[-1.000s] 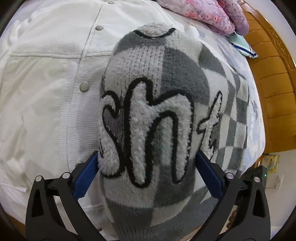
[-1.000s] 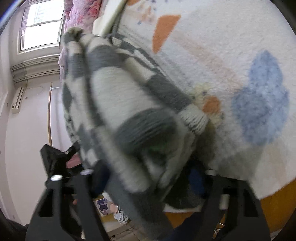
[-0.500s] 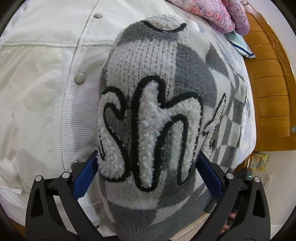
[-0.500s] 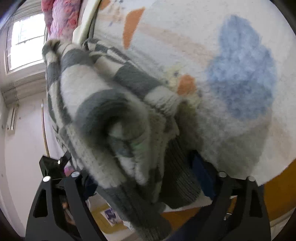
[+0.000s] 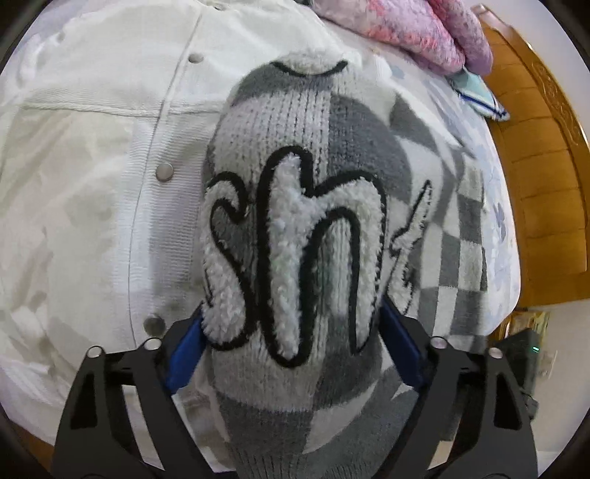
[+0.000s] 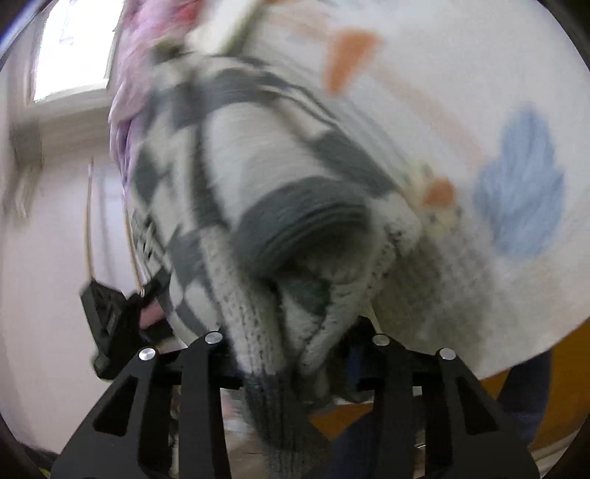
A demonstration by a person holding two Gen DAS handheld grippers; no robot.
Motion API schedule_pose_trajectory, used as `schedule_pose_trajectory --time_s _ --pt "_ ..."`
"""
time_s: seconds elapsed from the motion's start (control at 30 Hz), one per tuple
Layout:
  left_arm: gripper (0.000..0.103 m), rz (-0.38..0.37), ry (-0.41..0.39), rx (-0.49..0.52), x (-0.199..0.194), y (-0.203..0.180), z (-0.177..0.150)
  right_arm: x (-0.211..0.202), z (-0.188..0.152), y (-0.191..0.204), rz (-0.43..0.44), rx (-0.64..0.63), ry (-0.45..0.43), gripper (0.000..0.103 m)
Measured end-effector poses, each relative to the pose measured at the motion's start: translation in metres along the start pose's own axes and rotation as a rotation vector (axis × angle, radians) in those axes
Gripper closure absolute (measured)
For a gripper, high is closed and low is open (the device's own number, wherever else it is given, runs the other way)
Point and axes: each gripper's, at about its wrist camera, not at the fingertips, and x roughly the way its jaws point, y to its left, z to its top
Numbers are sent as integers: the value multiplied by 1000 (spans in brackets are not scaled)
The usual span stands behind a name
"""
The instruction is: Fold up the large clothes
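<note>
Mostly, motion blur smeared the right wrist view, and the checkered sweater hid the right gripper's blue pads, whose jaws were closing around a bunched fold. Through the left camera the same sweater bulged between the left gripper's blue pads, its jaws closing on the thick knit and touching both sides; the lower hem was cut off. Its long axis ran from the grippers away toward the pink quilt, lying on the white jacket on the bed.
</note>
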Motion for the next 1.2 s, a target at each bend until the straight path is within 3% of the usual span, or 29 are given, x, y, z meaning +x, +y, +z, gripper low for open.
schedule_pose_trajectory --time_s 0.13,0.3,0.5,0.73,0.9,0.97,1.07,1.2 --pt "22 -30 -42 -47 -4 -21 -16 -38 17 27 -45 -144 -48 69" --pt "22 -61 -86 -91 17 -79 -33 -84 54 17 -103 -237 -54 70" --pt "22 -132 -91 -27 78 -189 -30 -159 92 -29 -184 -232 -123 70" --pt "22 -161 -18 65 151 -298 -34 -219 125 -101 -286 -174 -207 69" --pt "21 -100 30 149 176 -322 -45 -227 132 -162 -313 -57 -193 66" --pt "17 -94 29 149 176 -322 -47 -223 134 -171 -342 -52 -193 58" --pt "12 -55 34 177 172 -326 -42 -222 130 -170 -421 -36 -220 47" --pt "11 13 17 219 156 -337 -29 -214 124 -134 -571 -107 -230 45"
